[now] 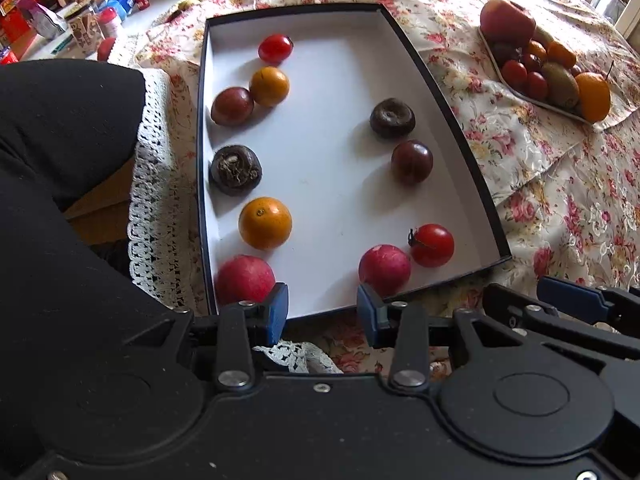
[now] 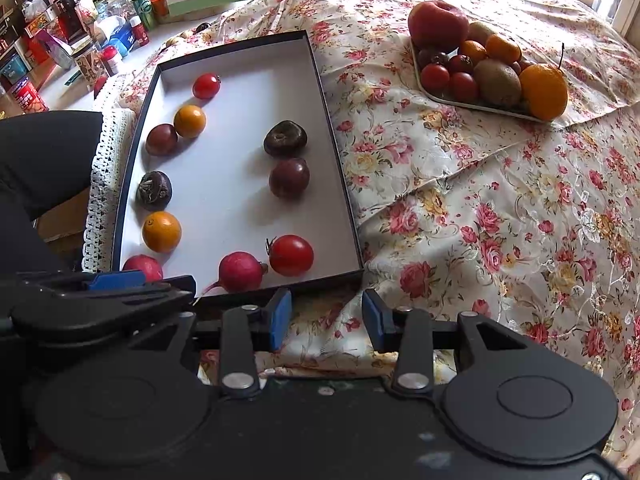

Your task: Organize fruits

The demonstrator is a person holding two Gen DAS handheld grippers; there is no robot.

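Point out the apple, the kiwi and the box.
apple (image 2: 438, 24), right wrist view, middle of its red skin.
kiwi (image 2: 498, 82), right wrist view, middle of its brown side.
box (image 1: 448, 92), left wrist view, dark right wall.

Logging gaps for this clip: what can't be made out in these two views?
- Red fruit at the box's near-left corner: right wrist view, partly hidden behind the left gripper.
- Fruit low in the plate pile: both views, covered by the fruit on top.
- Shelf labels, far left: too small and blurred.
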